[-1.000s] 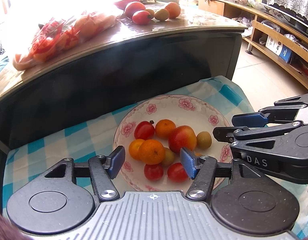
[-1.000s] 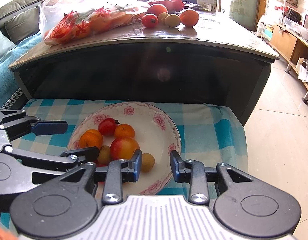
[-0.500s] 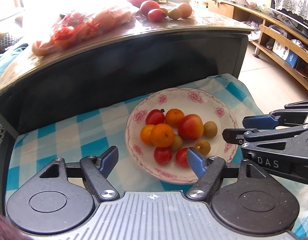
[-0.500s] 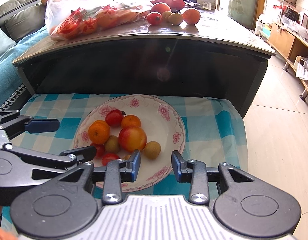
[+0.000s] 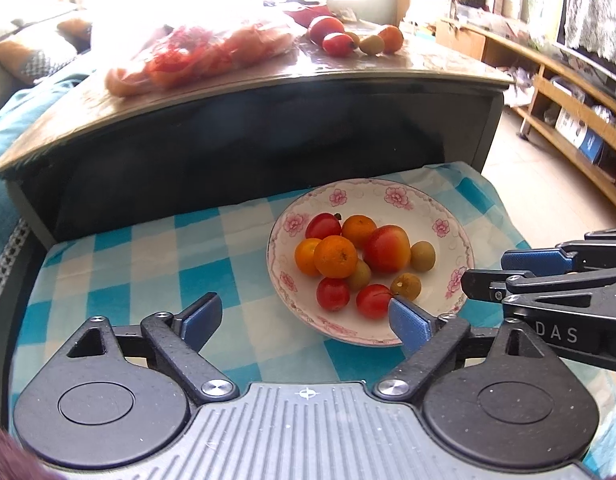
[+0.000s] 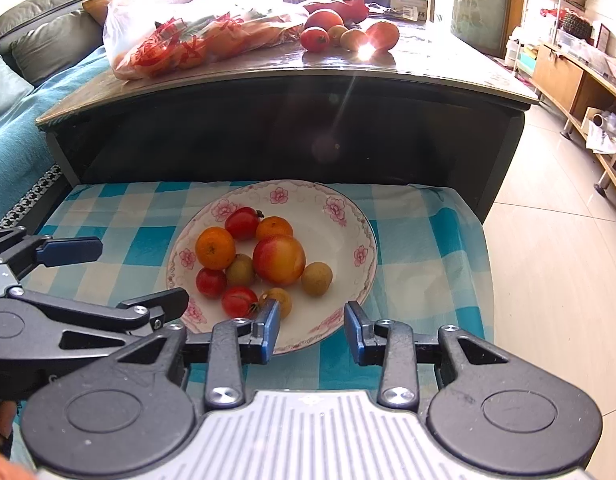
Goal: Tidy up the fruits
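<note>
Both of our grippers have drawn back from the plate (image 5: 451, 216) over the last second, so the dish that sat right under the fingers now lies further ahead on the checked cloth (image 5: 156, 256), with its fruit untouched. Starting at the left, our left gripper (image 5: 306, 318) hangs above the cloth with its fingers spread wide and nothing between them; its right pad just overlaps the near rim of the plate. Next comes the plate itself, holding the pile we have gathered: small oranges (image 5: 335, 256), red tomatoes (image 5: 332, 294), one larger red-yellow fruit (image 6: 279, 259) and a few small greenish-brown ones. Further right, our right gripper (image 6: 311, 326) hovers over the near rim, fingers apart and empty as well. Up on the counter (image 6: 447, 68) beyond, a plastic bag of fruit (image 6: 196, 36) and a little loose cluster of fruit (image 6: 347, 32) are waiting. We judge the retreat as the end of one placement, and the loose fruit on the counter as our likely next reach.
</note>
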`<state>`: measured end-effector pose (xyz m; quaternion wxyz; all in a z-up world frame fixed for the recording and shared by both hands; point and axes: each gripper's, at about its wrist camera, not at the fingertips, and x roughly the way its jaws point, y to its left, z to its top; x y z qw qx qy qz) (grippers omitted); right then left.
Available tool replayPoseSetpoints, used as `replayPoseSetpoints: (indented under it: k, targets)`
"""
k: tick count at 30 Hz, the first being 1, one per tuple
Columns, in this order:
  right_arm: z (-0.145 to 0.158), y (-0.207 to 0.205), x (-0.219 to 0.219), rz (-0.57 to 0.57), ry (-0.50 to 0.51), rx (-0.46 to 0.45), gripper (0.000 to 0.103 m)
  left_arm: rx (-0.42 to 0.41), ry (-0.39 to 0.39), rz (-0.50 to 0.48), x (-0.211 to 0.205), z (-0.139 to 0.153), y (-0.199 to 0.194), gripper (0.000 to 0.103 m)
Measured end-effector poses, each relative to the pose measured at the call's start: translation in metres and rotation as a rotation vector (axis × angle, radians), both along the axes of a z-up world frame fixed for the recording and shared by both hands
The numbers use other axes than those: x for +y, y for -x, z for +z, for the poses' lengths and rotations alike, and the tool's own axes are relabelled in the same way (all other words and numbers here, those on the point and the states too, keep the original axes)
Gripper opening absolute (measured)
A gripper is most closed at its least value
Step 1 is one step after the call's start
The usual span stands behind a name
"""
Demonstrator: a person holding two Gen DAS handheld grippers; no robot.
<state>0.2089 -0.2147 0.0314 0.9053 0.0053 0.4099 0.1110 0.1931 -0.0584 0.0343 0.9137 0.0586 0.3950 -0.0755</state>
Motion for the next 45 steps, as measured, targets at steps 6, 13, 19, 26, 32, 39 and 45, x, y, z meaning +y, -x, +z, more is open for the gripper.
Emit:
replayPoseSetpoints:
  k: [6,13,19,26,32,39,45]
  targets:
    - [0.008,0.017,0.002,-0.001,-0.006,-0.015,0.040,-0.005,0.015,0.025,0.009,0.000,0.015,0.099]
    - [0.011,0.037,0.008,0.009,0.001,-0.014,0.042,-0.011,0.017,0.046,0.018,-0.002,0.033,0.103]
    - [0.012,0.053,0.012,0.017,0.005,-0.013,0.042,-0.014,-0.005,0.050,0.019,-0.001,0.043,0.103]
    - [0.015,0.071,0.015,0.024,-0.007,-0.019,0.043,-0.024,0.012,0.061,0.023,0.000,0.059,0.103]
    - [0.017,0.087,0.019,0.031,-0.016,-0.020,0.044,-0.033,-0.004,0.050,0.027,-0.002,0.075,0.103]
    - [0.013,0.103,0.025,0.038,-0.007,-0.003,0.045,-0.028,0.033,0.076,0.038,-0.002,0.093,0.103]
    - [0.010,0.117,0.026,0.028,-0.012,0.009,0.045,-0.026,0.053,0.084,0.042,-0.001,0.109,0.103]
